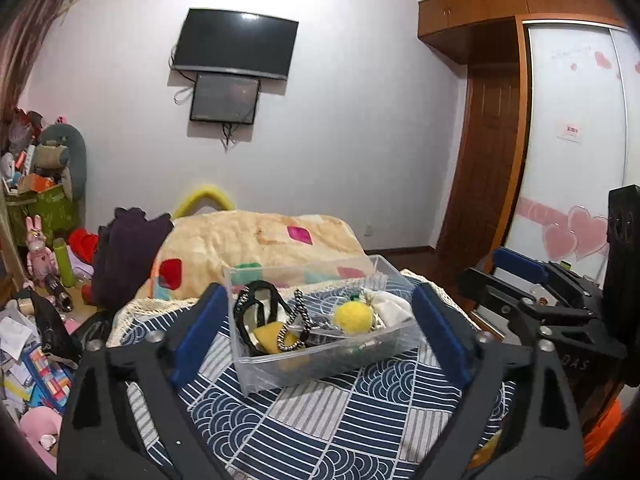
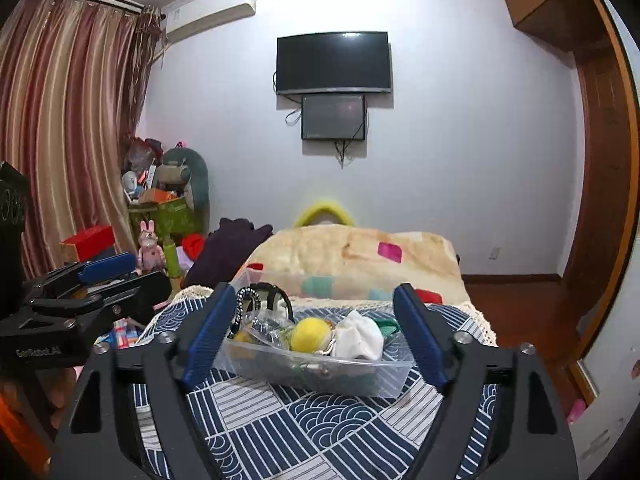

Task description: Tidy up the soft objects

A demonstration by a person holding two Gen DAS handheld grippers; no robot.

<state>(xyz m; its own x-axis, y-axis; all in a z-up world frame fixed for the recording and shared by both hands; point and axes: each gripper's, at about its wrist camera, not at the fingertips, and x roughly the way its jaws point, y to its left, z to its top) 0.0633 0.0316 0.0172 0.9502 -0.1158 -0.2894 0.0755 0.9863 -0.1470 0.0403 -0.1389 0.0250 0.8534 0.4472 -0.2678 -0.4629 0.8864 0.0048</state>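
A clear plastic box (image 1: 256, 376) (image 2: 384, 380) stands on the blue-and-white patterned cloth (image 1: 340, 412) (image 2: 304, 420). In it lie a yellow pom-pom ball (image 1: 352, 316) (image 2: 310, 334), a white cloth pouch (image 1: 394, 304) (image 2: 358, 338), a black strap (image 1: 256, 304) and a black-and-white cord (image 1: 298, 328). My left gripper (image 1: 318, 336) is open and empty, held in front of the box. My right gripper (image 2: 314, 334) is open and empty, also in front of the box. Each gripper shows at the edge of the other's view.
A cream blanket with coloured patches (image 1: 256, 240) (image 2: 360, 256) lies behind the box. Dark purple clothing (image 1: 124, 256) hangs at the left. Toys and clutter (image 1: 36, 320) cover the floor at left. A wardrobe (image 1: 576, 128) stands right.
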